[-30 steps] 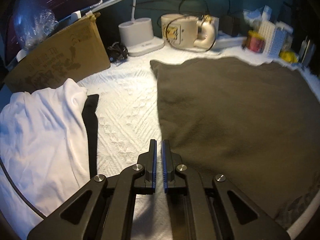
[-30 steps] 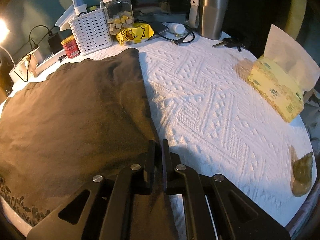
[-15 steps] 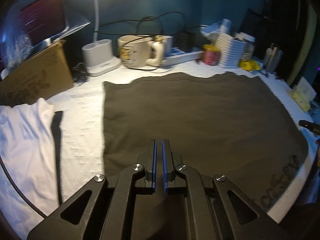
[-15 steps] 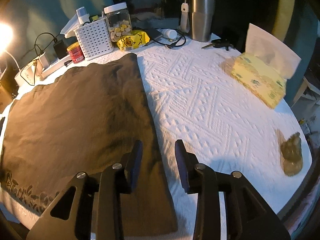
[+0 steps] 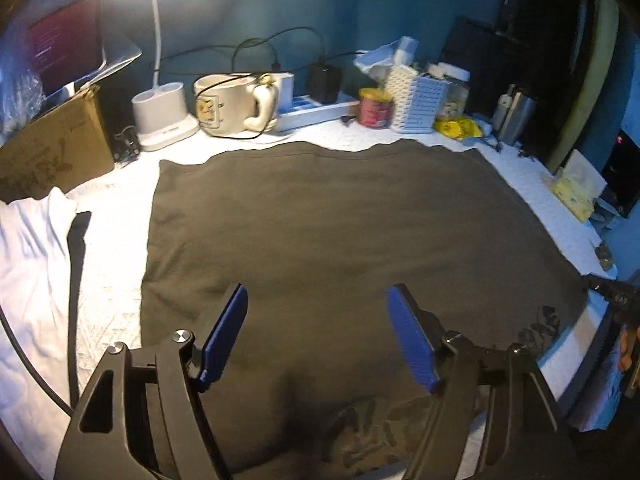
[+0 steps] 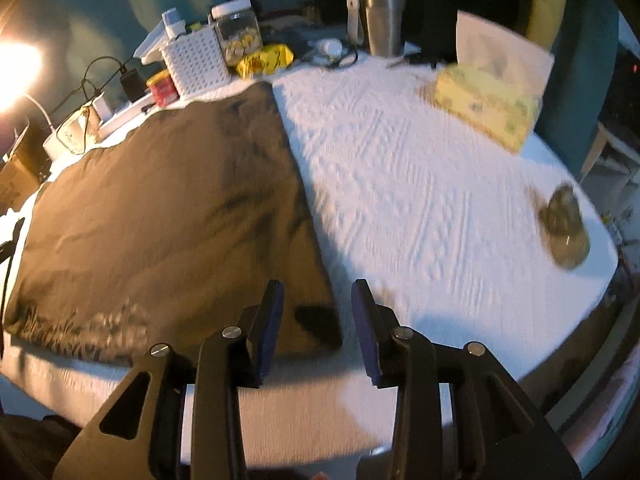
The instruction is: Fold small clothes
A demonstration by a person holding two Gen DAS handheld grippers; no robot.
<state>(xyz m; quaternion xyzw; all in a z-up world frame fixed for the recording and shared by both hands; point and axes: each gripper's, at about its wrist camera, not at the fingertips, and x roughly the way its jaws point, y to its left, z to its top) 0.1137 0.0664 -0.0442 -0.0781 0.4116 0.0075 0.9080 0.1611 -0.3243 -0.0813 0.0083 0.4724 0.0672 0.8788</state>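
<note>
Dark shirt (image 5: 340, 240) lies flat on the white-covered counter (image 6: 420, 200), long axis running away from both cameras toward the clutter at the back, printed hem nearest.

Right gripper (image 6: 316, 316) sits at the shirt's near right corner: that corner lies just below and between its fingers, edge running straight ahead. Fingers opening, about half spread, nothing pinched.

Left gripper (image 5: 316, 336) hovers over the near hem, left of centre, cloth below it. Fingers opening wide, empty.

My read: the right one is closer to a grabbable corner; the left needs to shift toward the near left corner, beside the white garment (image 5: 32, 260).
</note>
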